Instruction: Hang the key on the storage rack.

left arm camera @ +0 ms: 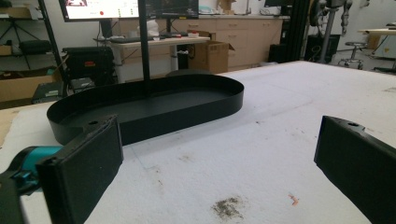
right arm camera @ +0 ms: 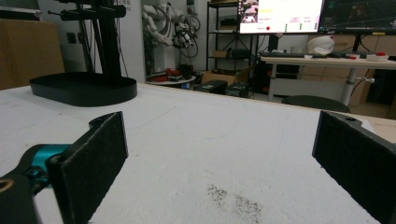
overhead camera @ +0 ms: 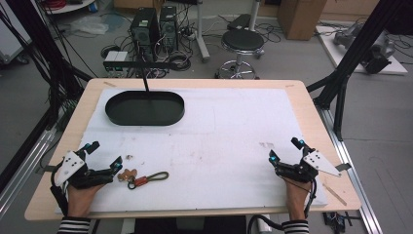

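Matt black tray (overhead camera: 145, 108) — rough white foam mat (overhead camera: 229, 146) — pale wood table (overhead camera: 73, 126)

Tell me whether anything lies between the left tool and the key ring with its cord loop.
Nothing visible does. The key ring lies on the white mat just beside the open left tool, with only bare mat between them.

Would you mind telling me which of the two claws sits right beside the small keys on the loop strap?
The left claw: the small brown keys on a loop strap lie just beside its fingertips, while the right claw is across the white mat.
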`<action>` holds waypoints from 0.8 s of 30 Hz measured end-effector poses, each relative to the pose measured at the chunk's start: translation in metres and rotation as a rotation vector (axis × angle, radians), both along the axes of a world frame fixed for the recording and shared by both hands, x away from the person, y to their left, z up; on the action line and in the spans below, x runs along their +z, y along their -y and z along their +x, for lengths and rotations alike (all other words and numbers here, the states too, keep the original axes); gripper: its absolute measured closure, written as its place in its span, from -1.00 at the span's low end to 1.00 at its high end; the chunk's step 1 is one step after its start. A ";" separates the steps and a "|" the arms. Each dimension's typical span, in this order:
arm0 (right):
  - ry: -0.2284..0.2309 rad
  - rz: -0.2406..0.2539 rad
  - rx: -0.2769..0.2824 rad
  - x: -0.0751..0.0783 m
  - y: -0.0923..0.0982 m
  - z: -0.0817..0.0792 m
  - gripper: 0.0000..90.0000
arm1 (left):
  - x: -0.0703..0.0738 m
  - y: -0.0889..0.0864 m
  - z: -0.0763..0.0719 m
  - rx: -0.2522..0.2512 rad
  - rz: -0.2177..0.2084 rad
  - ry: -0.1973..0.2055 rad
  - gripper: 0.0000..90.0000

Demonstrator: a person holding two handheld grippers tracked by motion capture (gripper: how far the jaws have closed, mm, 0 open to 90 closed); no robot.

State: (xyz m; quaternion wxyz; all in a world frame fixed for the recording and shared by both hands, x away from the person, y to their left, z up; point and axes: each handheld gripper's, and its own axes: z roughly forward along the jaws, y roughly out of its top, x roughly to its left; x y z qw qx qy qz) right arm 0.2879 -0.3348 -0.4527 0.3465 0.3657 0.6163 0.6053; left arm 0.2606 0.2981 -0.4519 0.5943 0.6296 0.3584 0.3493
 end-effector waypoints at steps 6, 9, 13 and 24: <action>0.004 -0.001 -0.001 0.000 0.000 -0.001 -0.95 | 0.000 0.000 0.000 -0.004 0.009 -0.004 -0.96; 0.000 -0.004 -0.005 0.000 0.000 0.001 -0.95 | 0.000 0.001 0.000 -0.008 0.007 0.006 -0.96; 0.001 -0.009 -0.006 0.000 -0.001 0.000 -0.95 | 0.000 0.000 0.000 -0.005 0.001 0.006 -0.96; -0.006 0.000 -0.009 0.000 0.000 0.000 -0.95 | 0.002 -0.002 0.002 -0.048 0.011 -0.008 -0.96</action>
